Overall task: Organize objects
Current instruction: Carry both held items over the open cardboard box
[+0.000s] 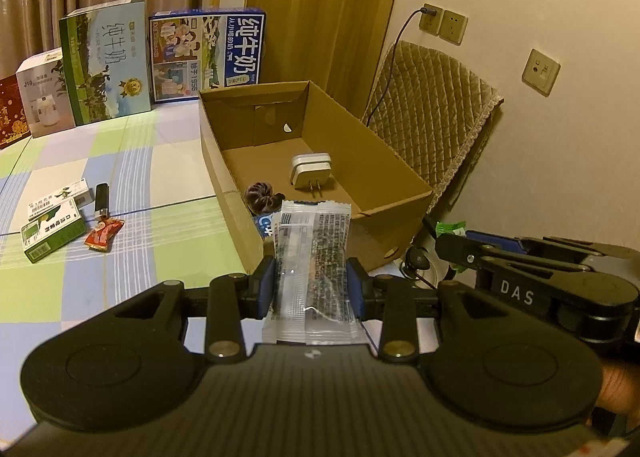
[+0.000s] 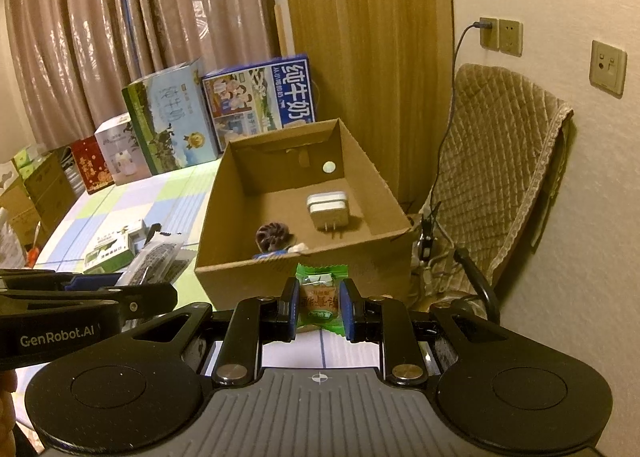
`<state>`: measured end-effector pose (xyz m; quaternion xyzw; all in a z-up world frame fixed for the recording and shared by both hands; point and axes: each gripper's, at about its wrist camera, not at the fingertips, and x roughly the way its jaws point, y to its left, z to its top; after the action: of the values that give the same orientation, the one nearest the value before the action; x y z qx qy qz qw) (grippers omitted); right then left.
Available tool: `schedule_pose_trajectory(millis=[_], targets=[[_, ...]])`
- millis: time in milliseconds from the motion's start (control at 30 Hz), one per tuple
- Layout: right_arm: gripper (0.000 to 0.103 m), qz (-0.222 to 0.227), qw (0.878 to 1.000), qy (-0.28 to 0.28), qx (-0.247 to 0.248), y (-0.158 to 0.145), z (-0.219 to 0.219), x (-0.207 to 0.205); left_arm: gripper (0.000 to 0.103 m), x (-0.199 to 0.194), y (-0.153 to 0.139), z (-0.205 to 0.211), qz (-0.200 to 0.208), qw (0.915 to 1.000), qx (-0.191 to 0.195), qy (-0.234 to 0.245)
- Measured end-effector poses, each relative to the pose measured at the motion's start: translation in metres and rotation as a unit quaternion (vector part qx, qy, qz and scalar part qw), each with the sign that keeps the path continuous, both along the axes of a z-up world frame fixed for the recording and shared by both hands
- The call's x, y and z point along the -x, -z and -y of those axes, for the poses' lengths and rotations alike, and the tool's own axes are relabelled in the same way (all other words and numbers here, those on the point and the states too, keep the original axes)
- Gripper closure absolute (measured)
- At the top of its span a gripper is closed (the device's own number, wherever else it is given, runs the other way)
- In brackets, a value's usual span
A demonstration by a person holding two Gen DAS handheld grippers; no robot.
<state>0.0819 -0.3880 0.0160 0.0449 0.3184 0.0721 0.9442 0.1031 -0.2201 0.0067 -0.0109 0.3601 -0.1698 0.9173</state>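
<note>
Packets fill both my grippers, and the cardboard box (image 1: 316, 161) is the landmark for everything. My left gripper (image 1: 311, 289) is clenched on a clear printed sachet (image 1: 310, 257), held upright just short of the box's near wall. My right gripper (image 2: 319, 307) is clamped on a green-wrapped candy (image 2: 320, 297), also just short of that near wall.

To drop them well, I judge each must rise over the near rim and travel inward before I let go, one at a time, since my grippers sit close beside each other. Bare floor toward the box's far end looks the best landing spot.

Left of the box on the checked cloth (image 1: 132, 177) lie a green medicine carton (image 1: 52, 235), a black lighter (image 1: 102, 199) and a red candy (image 1: 104, 235), not yet packed. Inside the box sit a dark scrunchie (image 1: 260, 197) near the front and a white charger plug (image 1: 312, 173) mid-floor; I should avoid burying these. Right of the box stands a quilted chair (image 1: 432, 117), with a cable (image 1: 390, 69) hanging close by.
</note>
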Motion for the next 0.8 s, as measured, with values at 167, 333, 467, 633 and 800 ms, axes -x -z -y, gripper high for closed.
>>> schedule_pose_trajectory(millis=[167, 333, 467, 633, 800], targets=[[0.085, 0.001, 1.000, -0.003, 0.001, 0.001, 0.001, -0.006, 0.071, -0.004, 0.000, 0.002, 0.001, 1.0000, 0.000, 0.000], [0.085, -0.003, 1.000, -0.003, -0.003, 0.004, 0.003, -0.016, 0.071, -0.016, 0.003, 0.008, -0.003, 1.0000, -0.003, 0.003], [0.085, -0.002, 1.000, -0.005, -0.002, 0.004, 0.005, -0.024, 0.071, -0.025, 0.005, 0.009, -0.003, 1.0000, -0.003, 0.003], [0.085, 0.003, 1.000, -0.007, -0.003, 0.000, 0.007, -0.039, 0.071, -0.038, 0.005, 0.010, -0.001, 1.0000, -0.002, 0.002], [0.085, 0.008, 1.000, -0.010, -0.008, -0.004, 0.010, -0.060, 0.071, -0.056, 0.005, 0.012, 0.003, 1.0000, -0.001, 0.000]])
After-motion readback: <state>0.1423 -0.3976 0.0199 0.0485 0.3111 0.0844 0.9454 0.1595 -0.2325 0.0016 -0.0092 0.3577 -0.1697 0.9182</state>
